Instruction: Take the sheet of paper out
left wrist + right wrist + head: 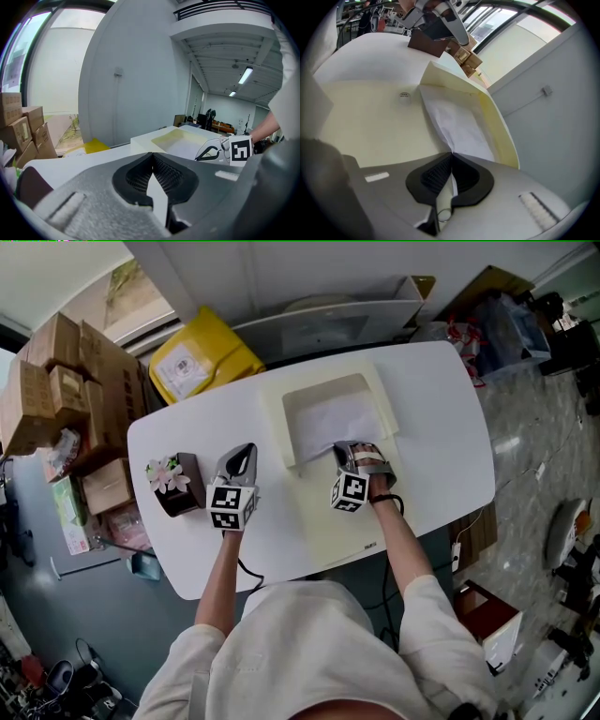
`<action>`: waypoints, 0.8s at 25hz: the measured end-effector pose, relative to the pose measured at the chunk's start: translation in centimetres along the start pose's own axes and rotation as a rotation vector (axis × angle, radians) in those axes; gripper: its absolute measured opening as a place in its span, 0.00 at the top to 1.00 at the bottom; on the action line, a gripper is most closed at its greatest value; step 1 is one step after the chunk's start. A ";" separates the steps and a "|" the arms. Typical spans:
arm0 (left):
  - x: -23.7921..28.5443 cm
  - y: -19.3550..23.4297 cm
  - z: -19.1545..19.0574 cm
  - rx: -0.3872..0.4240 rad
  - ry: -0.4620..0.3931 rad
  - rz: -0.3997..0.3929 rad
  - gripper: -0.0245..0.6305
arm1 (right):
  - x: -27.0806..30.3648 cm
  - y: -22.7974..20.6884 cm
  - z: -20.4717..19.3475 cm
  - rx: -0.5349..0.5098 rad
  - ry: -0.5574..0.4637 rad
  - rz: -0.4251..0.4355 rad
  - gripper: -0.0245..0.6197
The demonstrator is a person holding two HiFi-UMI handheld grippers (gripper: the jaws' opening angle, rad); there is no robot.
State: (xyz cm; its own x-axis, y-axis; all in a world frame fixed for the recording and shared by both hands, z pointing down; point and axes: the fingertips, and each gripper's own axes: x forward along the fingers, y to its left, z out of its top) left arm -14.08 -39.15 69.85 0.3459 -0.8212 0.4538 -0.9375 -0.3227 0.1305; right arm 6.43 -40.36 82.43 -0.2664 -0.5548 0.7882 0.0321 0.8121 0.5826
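Note:
A cream folder [328,521] lies open on the white table [441,427], its raised pocket [330,386] at the far end. The white sheet of paper [328,418] lies partly inside that pocket. My right gripper [350,450] is shut on the sheet's near edge; in the right gripper view the paper [459,124] runs from the pocket into my gripper [451,155]. My left gripper [247,452] rests over the table left of the folder, shut with nothing in it [152,158]. From the left gripper view the right gripper [211,151] shows beside the pocket [154,139].
A brown box with pink flowers [174,482] stands left of my left gripper. A yellow bag [202,357], cardboard boxes [66,381] and a white bin [328,320] sit beyond the table's far edge. The person's arms reach in from the near side.

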 end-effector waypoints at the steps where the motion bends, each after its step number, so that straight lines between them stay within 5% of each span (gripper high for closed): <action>1: -0.1 0.0 0.0 0.001 -0.001 0.000 0.95 | 0.0 -0.1 0.0 0.009 0.000 -0.001 0.98; 20: -1.0 -3.9 2.1 0.054 -0.035 -0.056 0.96 | -6.5 -0.7 -0.5 0.114 -0.012 -0.144 0.96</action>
State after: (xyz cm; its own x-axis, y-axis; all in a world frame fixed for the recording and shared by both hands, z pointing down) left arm -10.65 -38.01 67.06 0.3994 -0.8168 0.4164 -0.9136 -0.3924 0.1065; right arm 8.58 -37.40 76.95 -0.2720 -0.6655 0.6951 -0.1162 0.7398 0.6627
